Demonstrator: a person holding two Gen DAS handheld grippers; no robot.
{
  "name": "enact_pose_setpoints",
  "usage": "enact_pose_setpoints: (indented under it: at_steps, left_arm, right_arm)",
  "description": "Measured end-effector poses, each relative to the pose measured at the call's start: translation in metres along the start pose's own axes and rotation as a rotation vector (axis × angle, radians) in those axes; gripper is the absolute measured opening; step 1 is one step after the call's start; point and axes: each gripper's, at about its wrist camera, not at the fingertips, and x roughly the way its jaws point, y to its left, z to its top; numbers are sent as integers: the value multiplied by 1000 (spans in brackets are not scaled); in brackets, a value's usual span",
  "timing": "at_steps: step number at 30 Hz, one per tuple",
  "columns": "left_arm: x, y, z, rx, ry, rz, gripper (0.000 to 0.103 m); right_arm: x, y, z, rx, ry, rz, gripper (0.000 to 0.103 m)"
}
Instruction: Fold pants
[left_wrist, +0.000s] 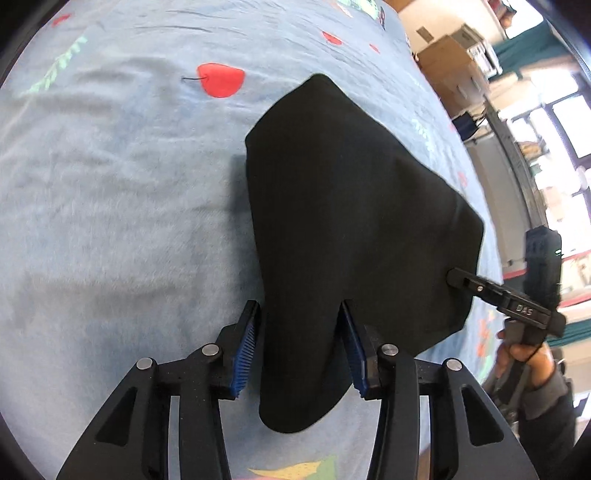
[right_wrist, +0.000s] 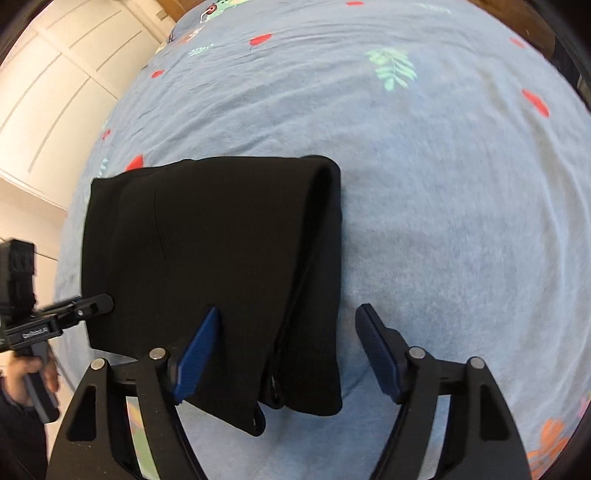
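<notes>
Pants (left_wrist: 343, 221), black and folded into a thick bundle, lie on a blue printed bedsheet (left_wrist: 110, 206). Left wrist view: long axis runs away from the camera, near end between the left gripper (left_wrist: 299, 332) pads, jaws parted, cloth not pinched. Right wrist view: the folded edge faces right; the right gripper (right_wrist: 288, 343) stands wide open, released, straddling the bundle's right edge

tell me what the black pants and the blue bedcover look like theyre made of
Black pants: seemingly a soft, matte woven or knit fabric; no sheen, rounded folds. Blue bedcover: looks like brushed, fleecy cloth; fuzzy nap, printed red cherries and leaves. Exact fibres can't be told.
</notes>
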Motion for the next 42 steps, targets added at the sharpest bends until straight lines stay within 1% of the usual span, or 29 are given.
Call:
enact_pose_setpoints:
  at_steps: [3, 5, 6, 9, 12, 14, 16, 19, 20, 23, 24, 25, 26, 28, 31, 33, 35, 36, 38, 42]
  left_arm:
    - [-14, -5, 0, 33, -28, 17, 39]
    - [-29, -8, 9, 42, -52, 22, 39]
    - [-32, -12, 18, 37, -63, 19, 39]
    - [-44, -20, 22, 28, -124, 29, 39]
    - [-45, -26, 28, 30, -165, 63, 39]
    - [-34, -30, 32, 32, -158, 117, 39]
    - [-23, -23, 32, 29, -124, 154, 39]
    - [-10, -11, 33, 5, -95, 170, 39]
    - [-3, -7, 33, -8, -83, 169, 39]
    - [0, 4, 40, -21, -66, 170, 41]
    - [-1, 7, 39, -17, -67, 176, 50]
    - [-2, 9, 42, -11, -76, 202, 64]
    - [-2, 8, 42, 2, -84, 222, 67]
    - [-1, 7, 42, 10, -87, 221, 68]
    - [-2, 9, 40, -6, -92, 212, 68]
    - [-3, 8, 40, -6, -94, 216, 71]
    - [-4, 8, 39, 4, -87, 216, 86]
    - [-5, 7, 39, 12, -82, 221, 101]
    - [-7, 3, 38, 31, -89, 231, 102]
    - [-14, -1, 34, 28, -110, 215, 102]
  right_arm:
    - [-13, -3, 1, 16, -29, -5, 103]
    - [-26, -3, 5, 12, -69, -10, 103]
    - [-30, -3, 7, 12, -84, -18, 103]
    - [-44, -3, 16, 14, -136, -68, 103]
    - [-48, -3, 26, 17, -156, -117, 103]
    - [-44, -2, 33, 24, -150, -158, 103]
    - [-33, -4, 42, 30, -128, -187, 103]
    - [-18, -5, 46, 16, -106, -227, 103]
    - [-15, -4, 45, 0, -106, -239, 103]
    - [-13, 1, 42, -36, -112, -271, 103]
    - [-13, 1, 43, -38, -111, -278, 103]
    - [-13, 1, 44, -36, -110, -278, 103]
    - [-13, 0, 44, -32, -113, -274, 103]
    - [-14, 0, 43, -30, -118, -272, 103]
    - [-15, -2, 39, -17, -133, -245, 103]
    - [-16, -2, 37, -4, -135, -232, 103]
    - [-17, 0, 35, -3, -135, -219, 103]
    - [-19, 1, 34, -7, -134, -213, 103]
    - [-24, 4, 32, -15, -145, -212, 103]
    - [-44, 12, 25, -26, -185, -189, 103]
